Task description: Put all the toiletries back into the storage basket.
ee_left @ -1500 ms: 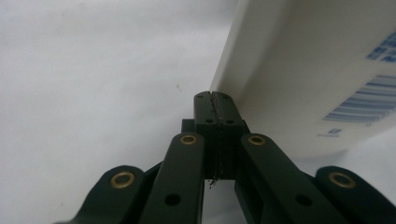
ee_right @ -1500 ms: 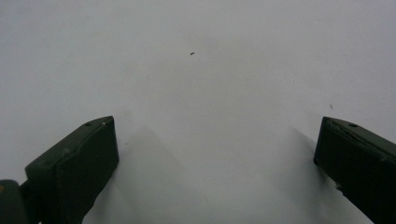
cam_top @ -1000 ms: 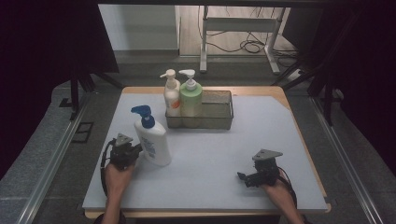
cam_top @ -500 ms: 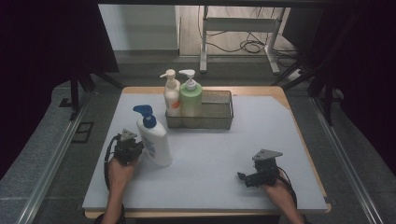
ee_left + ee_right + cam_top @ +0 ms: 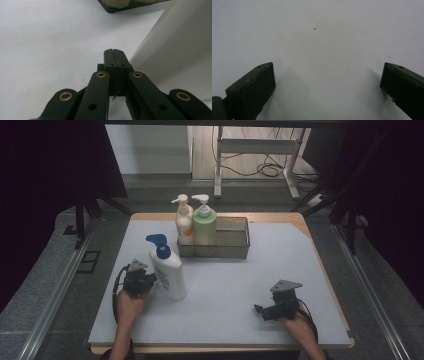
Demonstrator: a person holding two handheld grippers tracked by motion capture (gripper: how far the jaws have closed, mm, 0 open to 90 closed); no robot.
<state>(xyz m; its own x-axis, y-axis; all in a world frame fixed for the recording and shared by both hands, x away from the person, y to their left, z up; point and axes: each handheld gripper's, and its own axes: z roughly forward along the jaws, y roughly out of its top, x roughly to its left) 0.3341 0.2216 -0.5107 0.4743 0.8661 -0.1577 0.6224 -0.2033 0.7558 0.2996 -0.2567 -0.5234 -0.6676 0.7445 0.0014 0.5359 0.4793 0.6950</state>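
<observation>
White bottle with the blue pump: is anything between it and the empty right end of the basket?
Nothing visible blocks it. Bare mat lies between the white bottle and the basket. The two bottles fill the basket's left end, and the shut left gripper sits at the bottle's left side.

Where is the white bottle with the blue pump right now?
In the high view the white bottle with the blue pump stands on the table's left side, beside the left gripper, in front of the mesh basket.
</observation>
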